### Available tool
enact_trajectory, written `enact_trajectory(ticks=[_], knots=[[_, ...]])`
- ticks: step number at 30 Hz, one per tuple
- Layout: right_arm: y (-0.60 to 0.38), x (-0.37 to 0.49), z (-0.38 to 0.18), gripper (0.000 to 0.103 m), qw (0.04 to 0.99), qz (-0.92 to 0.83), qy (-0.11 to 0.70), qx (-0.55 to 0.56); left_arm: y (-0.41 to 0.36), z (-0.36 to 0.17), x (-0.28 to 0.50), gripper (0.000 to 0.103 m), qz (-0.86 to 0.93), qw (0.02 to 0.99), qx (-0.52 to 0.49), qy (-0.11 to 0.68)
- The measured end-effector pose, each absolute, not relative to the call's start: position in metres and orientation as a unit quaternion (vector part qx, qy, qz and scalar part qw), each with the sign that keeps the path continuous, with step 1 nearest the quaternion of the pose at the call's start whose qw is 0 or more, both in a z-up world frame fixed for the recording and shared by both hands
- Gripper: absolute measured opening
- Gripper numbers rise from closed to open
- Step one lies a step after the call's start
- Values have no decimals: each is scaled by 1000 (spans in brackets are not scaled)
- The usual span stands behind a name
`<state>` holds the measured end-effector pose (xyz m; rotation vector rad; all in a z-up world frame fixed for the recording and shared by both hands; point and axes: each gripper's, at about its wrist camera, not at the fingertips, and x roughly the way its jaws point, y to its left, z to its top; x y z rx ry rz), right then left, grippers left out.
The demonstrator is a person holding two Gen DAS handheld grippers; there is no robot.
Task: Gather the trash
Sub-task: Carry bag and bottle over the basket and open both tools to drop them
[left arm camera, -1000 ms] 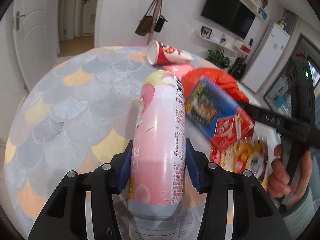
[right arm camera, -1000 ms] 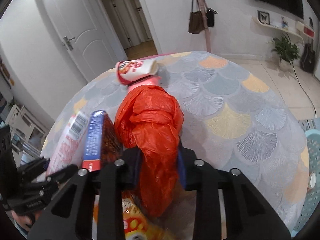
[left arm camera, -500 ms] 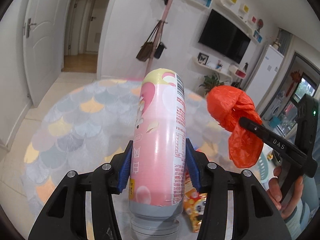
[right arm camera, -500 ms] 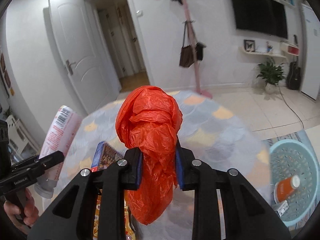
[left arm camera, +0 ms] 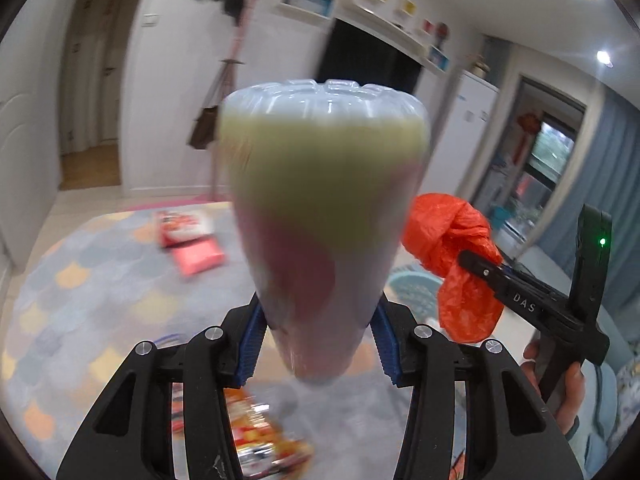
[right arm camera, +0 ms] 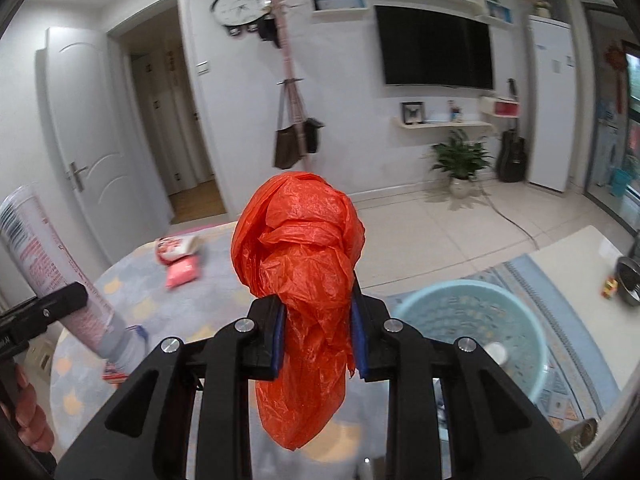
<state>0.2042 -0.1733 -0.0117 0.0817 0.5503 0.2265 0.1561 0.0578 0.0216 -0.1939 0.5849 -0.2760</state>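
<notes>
Below and right of the right gripper (right arm camera: 318, 336), clenched on the bag (right arm camera: 300, 276), sits the basket (right arm camera: 520, 344); the left gripper (left arm camera: 318, 344) grips the bottle (left arm camera: 324, 216), apparently farther off.

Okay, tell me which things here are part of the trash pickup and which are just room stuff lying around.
Part of the job:
- pink bottle, held in the left gripper
- orange plastic bag, held in the right gripper
- red-and-white cup on the rug
- pink packet beside it
- snack wrapper
- light blue basket

Just around:
- TV
- coat stand
- potted plant
- guitar
</notes>
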Motion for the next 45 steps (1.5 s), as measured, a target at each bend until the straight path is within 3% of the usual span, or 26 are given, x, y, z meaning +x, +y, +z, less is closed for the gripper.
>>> enact_trajectory(ticks=[15, 26, 32, 34, 45], knots=[[-308, 212, -50, 23, 948, -18, 293, 121, -116, -12, 238, 46, -264, 903, -43, 338], [-360, 250, -137, 24, 909, -92, 358, 191, -174, -75, 296, 46, -287, 864, -27, 413], [-367, 261, -151, 31, 899, -94, 380, 195, -180, -91, 320, 47, -273, 856, -32, 438], [-369, 260, -154, 52, 897, -97, 388, 191, -180, -91, 319, 53, -269, 857, -33, 439], [-353, 245, -134, 53, 907, -69, 372, 184, -157, -77, 291, 61, -269, 866, -55, 418]])
